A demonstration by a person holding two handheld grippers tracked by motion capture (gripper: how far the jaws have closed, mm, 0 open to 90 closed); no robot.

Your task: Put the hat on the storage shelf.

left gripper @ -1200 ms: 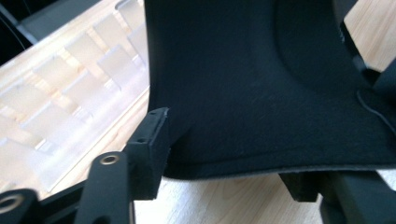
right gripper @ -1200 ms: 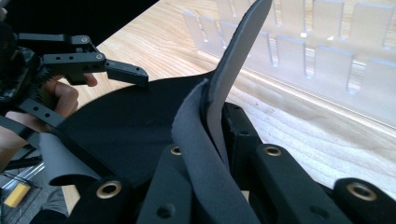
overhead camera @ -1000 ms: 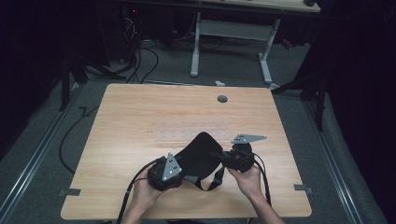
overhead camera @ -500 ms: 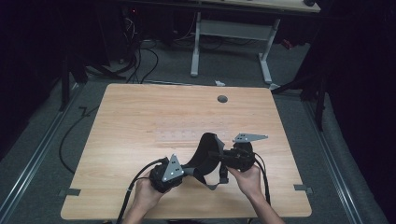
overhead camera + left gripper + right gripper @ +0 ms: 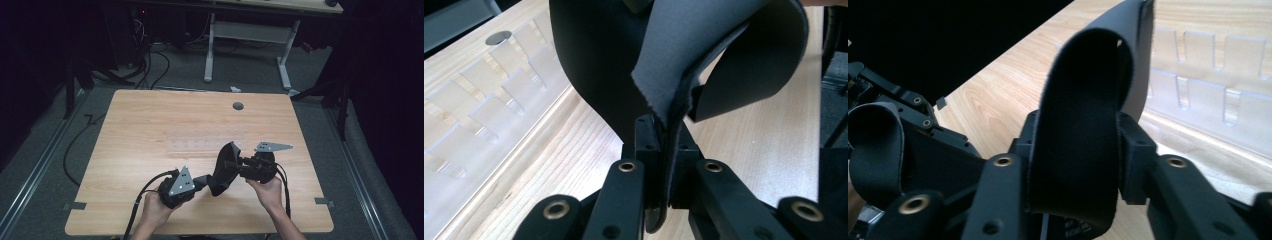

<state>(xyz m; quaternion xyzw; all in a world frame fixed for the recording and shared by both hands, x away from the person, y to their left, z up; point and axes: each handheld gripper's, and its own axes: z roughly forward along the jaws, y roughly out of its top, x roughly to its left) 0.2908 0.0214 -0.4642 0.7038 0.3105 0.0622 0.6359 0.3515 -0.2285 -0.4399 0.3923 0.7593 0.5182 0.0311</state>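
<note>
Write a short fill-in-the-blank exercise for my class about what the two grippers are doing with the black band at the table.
1. The left gripper is ____ on an edge of the black band.
2. The band is held above a ____ table.
3. The right gripper has a folded ____ of the band between its jaws.

Missing words: shut; wooden; loop

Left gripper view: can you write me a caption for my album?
Left tongs pinch the edge of a floppy black sheet that curls up above a light wooden table.

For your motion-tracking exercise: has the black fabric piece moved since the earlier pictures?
Yes. The black fabric piece has folded upright and narrower, its near edge lifted off the table.
</note>
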